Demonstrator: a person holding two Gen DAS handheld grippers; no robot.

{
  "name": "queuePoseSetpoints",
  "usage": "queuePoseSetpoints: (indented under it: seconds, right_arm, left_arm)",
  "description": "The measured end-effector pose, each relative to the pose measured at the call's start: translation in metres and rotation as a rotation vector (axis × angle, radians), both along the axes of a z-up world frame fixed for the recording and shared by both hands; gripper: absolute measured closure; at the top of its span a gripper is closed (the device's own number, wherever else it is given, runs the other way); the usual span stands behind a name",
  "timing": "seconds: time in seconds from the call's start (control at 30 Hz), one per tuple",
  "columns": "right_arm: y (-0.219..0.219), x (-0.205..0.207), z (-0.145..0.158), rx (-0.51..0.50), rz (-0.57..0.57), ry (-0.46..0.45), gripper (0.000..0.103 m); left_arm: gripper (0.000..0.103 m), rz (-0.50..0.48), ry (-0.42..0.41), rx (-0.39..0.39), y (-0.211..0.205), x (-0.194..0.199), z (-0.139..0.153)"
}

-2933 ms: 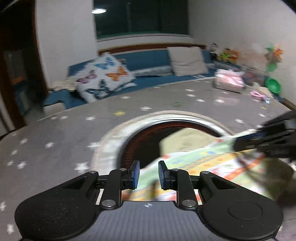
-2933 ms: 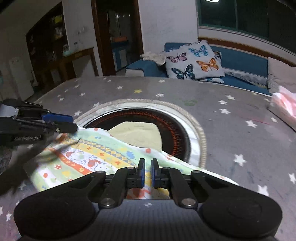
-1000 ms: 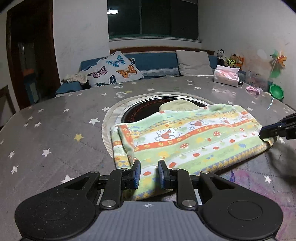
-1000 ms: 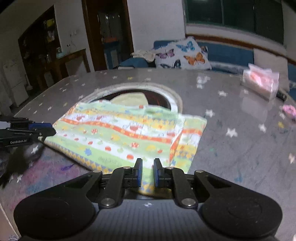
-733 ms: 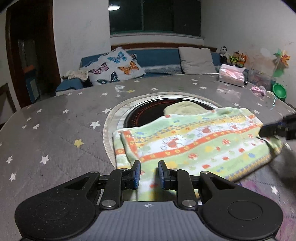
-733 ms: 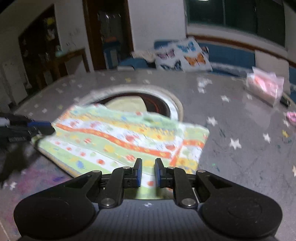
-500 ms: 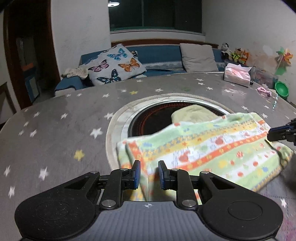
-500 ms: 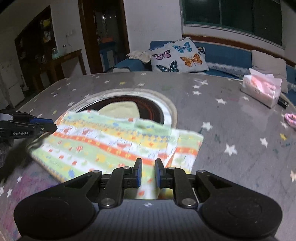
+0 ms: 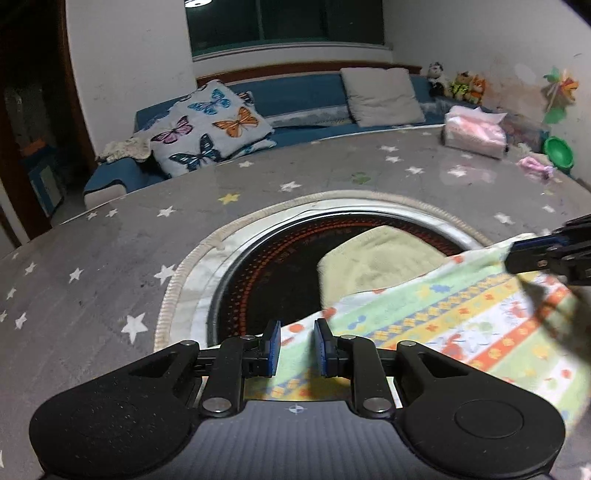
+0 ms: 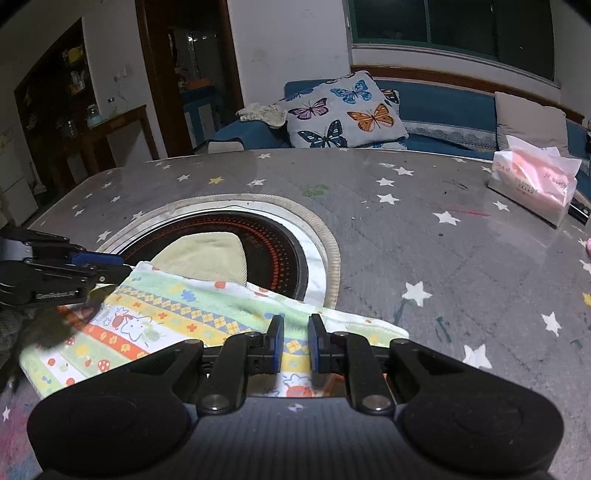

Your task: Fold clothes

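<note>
The patterned cloth [image 9: 454, 325] lies on the star-print surface [image 9: 110, 258], its far edge draped over the dark round inset [image 9: 280, 266] at 12 o'clock. The left hand-held gripper [image 9: 297, 349] pinches one end of that edge and the right hand-held gripper [image 10: 295, 345] pinches the other. A tissue pack [image 10: 532, 184] sits well apart at 2 o'clock, with bare surface between it and the cloth.

Dim rm, ceiling lamp [image 9: 195, 3] glare, fisheye edge warp, rt-side blur
</note>
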State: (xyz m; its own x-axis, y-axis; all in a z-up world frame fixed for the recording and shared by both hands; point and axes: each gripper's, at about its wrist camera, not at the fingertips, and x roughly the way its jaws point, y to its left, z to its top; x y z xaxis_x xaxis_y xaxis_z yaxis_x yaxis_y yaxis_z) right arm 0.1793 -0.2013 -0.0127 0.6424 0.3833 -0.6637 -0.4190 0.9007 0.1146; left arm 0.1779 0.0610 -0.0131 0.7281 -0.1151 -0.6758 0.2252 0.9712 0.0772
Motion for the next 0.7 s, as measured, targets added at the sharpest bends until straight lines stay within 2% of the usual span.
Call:
queuePoseSetpoints:
  seconds: [0.2,0.37,0.5,0.53,0.63,0.7]
  right_arm:
    - [0.013,-0.003,0.01,0.014,0.035,-0.029,0.089]
    - [0.028,0.011,-0.008,-0.056,0.018,-0.009,0.089]
    - [0.023,0.001,0.001,-0.045,0.013,-0.025,0.087]
    - [0.023,-0.003,0.004,-0.049,0.02,-0.032,0.084]
    - [0.026,-0.016,0.013,-0.054,0.048,-0.052,0.074]
    - [0.032,-0.028,0.019,-0.053,0.084,-0.066,0.07]
  left_arm:
    - [0.083,-0.001,-0.013,-0.016,-0.002,-0.003,0.006]
    - [0.082,0.022,0.002,0.002,-0.003,0.003,0.002]
    - [0.08,0.046,-0.01,-0.017,0.01,-0.006,0.008]
    - [0.075,0.057,-0.011,-0.022,0.014,-0.009,0.009]
    - [0.054,0.1,-0.019,-0.04,0.027,-0.02,0.014]
    - [0.048,0.129,-0.025,-0.056,0.036,-0.029,0.017]
